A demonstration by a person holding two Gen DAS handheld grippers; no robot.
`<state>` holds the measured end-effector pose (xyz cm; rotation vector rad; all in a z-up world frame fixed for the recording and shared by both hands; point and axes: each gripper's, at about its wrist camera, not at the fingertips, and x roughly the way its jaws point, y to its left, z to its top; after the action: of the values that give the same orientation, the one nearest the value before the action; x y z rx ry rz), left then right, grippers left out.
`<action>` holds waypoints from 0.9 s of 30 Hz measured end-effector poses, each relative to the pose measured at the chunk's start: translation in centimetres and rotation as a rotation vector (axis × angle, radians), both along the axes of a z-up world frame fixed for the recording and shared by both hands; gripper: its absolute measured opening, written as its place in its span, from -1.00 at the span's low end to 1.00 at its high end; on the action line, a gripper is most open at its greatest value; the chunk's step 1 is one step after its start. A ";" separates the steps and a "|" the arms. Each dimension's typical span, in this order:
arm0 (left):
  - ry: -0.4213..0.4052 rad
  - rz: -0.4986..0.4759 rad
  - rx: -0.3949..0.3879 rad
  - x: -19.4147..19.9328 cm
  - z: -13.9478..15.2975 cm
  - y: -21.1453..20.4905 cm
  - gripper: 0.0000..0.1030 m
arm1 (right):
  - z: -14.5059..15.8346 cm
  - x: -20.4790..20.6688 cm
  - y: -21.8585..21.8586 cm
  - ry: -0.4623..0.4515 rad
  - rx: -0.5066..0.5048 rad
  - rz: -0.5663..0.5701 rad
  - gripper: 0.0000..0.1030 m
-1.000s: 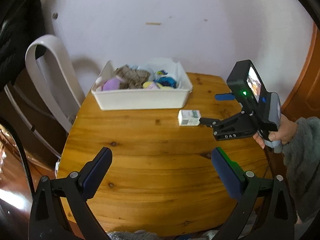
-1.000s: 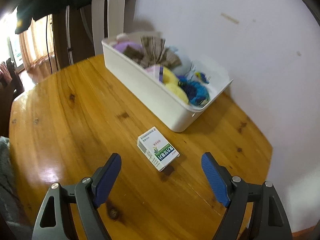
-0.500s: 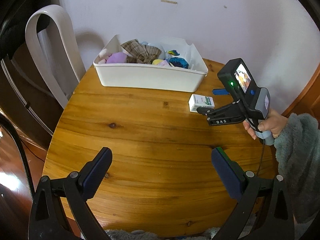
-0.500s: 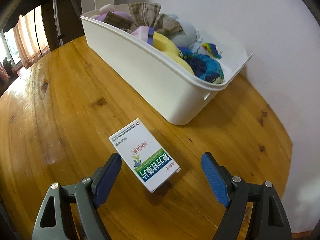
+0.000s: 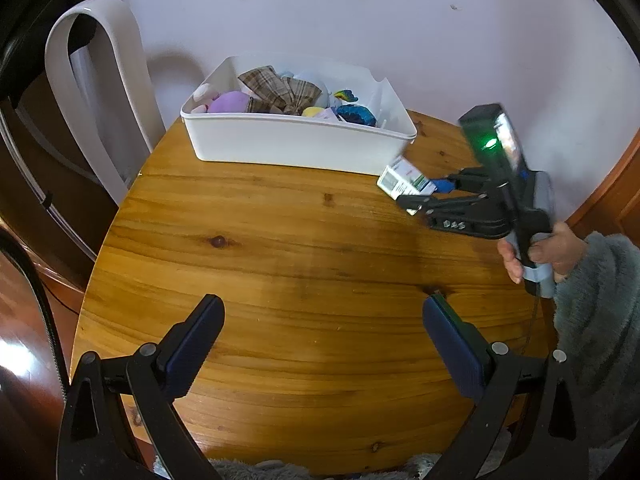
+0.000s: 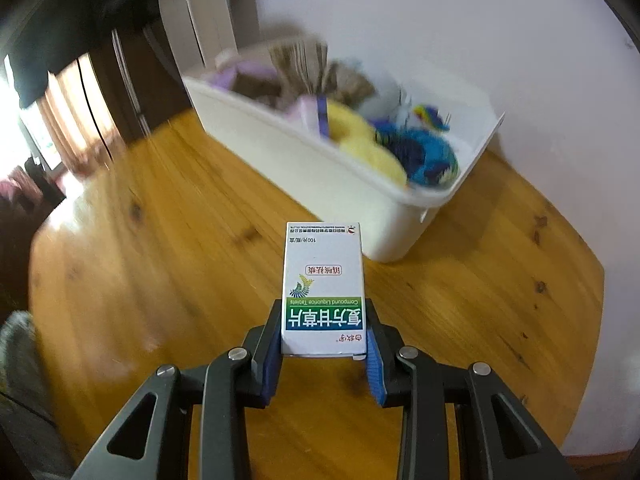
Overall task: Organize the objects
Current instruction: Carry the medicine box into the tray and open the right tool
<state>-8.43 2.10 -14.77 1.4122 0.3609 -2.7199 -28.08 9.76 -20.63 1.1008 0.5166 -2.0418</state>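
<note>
The small white and green medicine box [image 6: 323, 292] sits clamped at its near end between the blue pads of the right gripper [image 6: 323, 344], held above the round wooden table [image 5: 280, 264] just beside the near corner of the white bin [image 5: 296, 146] full of soft toys and cloth. The left gripper [image 5: 322, 344] hangs over the table's near side, jaws spread wide, holding nothing.

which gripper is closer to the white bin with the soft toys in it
Right. The right gripper, shut on the medicine box, is just in front of the white bin's near corner. The left gripper hangs open over the near side of the table, well back from the bin.
</note>
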 end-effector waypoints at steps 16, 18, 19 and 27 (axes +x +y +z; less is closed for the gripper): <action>0.072 -0.066 -0.052 1.3 2.6 1.2 0.94 | 11.6 3.5 0.8 0.087 -0.175 -0.231 -0.32; 0.085 -0.079 -0.059 1.4 3.0 1.4 0.94 | 13.2 3.4 0.8 0.104 -0.182 -0.265 -0.32; 0.093 -0.088 -0.065 1.6 3.2 1.5 0.94 | 14.1 3.3 0.7 0.108 -0.189 -0.283 -0.32; 0.149 -0.106 -0.063 2.4 4.3 1.0 0.94 | 18.4 2.2 -0.4 0.164 -0.184 -0.370 -0.32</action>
<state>-6.04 3.09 -10.43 1.2524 0.2103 -2.9022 -25.86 9.40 -2.26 0.9776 0.2063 -2.4605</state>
